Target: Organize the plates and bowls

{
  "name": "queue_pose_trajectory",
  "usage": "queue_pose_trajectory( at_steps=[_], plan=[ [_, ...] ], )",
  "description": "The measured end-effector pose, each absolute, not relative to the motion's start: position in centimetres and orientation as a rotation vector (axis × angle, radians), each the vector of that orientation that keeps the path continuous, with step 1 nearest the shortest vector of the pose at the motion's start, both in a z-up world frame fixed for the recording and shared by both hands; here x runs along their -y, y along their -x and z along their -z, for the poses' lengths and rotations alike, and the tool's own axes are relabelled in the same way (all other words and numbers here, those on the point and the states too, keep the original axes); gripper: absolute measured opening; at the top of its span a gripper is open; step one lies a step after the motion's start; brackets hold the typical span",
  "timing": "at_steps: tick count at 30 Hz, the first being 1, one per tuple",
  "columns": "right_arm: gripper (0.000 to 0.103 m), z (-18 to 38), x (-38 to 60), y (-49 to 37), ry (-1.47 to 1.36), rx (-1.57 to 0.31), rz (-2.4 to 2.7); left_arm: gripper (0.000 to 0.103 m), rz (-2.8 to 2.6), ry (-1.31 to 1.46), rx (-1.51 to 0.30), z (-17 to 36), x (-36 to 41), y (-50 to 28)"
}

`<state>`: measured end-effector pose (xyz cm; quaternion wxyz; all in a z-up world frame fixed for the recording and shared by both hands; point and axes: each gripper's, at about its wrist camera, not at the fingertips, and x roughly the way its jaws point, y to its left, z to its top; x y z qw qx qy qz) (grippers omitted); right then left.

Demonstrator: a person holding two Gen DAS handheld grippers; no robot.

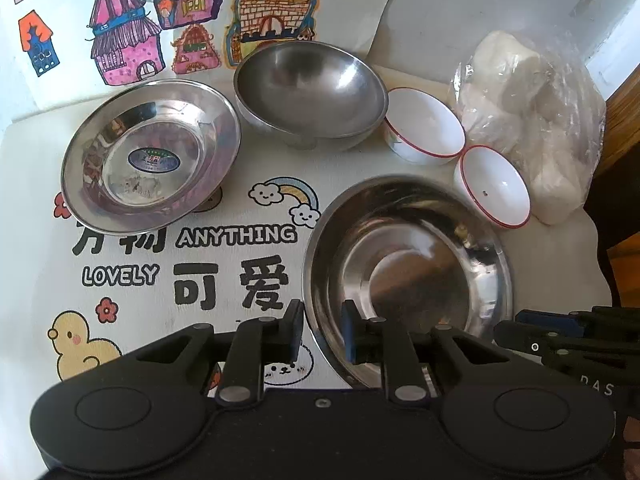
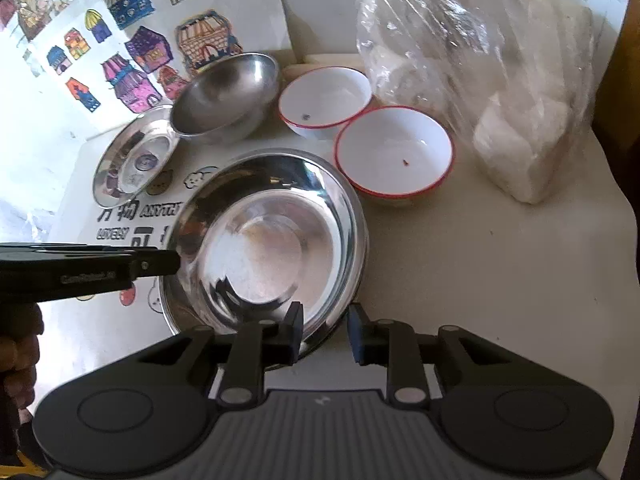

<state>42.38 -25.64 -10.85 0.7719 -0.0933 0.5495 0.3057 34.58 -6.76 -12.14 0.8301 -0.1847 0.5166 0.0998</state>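
A: Nearest, the left gripper (image 1: 322, 330) straddles the near rim of the steel plate (image 1: 404, 276), jaws slightly apart, pads off the metal.

B: And the right gripper (image 2: 325, 330)?

A: Same plate, its right-hand rim between parted jaws, not pinched.

B: Behind it?

A: Two red-rimmed white bowls (image 2: 394, 152) touching, a steel bowl (image 1: 310, 94), a second steel plate (image 1: 150, 154), and a plastic bag (image 2: 480, 76) at right.

- Near rim of the large shiny steel plate (image 1: 408, 264) hidden behind the left gripper (image 1: 323, 330).
- Oval blue sticker (image 1: 153, 159) in the smaller steel plate (image 1: 150, 156): print unreadable.
- Clear plastic bag (image 2: 480, 80) contents indistinct.
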Motion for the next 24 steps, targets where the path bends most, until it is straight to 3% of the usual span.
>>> queue_pose_trajectory(
  at_steps=[3, 5, 9, 11, 14, 19, 24],
  plan=[
    [0.035, 10.7, 25.6, -42.2, 0.204, -1.185, -0.65, 0.029, -0.208, 0.395, -1.089, 11.9, 6.6, -34.4],
    [0.051, 10.6, 25.6, -42.1, 0.201, -1.186, -0.63, 0.035, -0.208, 0.394, -1.079, 11.7, 6.4, -34.2],
    [0.071, 10.2, 25.9, -41.6, 0.165, -1.189, -0.599, 0.063, -0.214, 0.396, -1.057, 11.0, 5.8, -33.6],
    [0.084, 10.0, 25.9, -41.4, 0.153, -1.185, -0.584, 0.071, -0.219, 0.402, -1.048, 10.8, 5.3, -33.1],
    [0.095, 9.5, 25.8, -40.9, 0.128, -1.179, -0.566, 0.084, -0.23, 0.413, -1.038, 10.6, 4.4, -32.5],
    [0.103, 9.1, 25.2, -40.3, 0.105, -1.184, -0.518, 0.1, -0.268, 0.455, -1.04, 10.4, 2.5, -30.9],
    [0.103, 9.0, 24.3, -39.4, 0.112, -1.166, -0.464, 0.102, -0.309, 0.506, -1.058, 10.8, -0.2, -29.0]
  ],
)
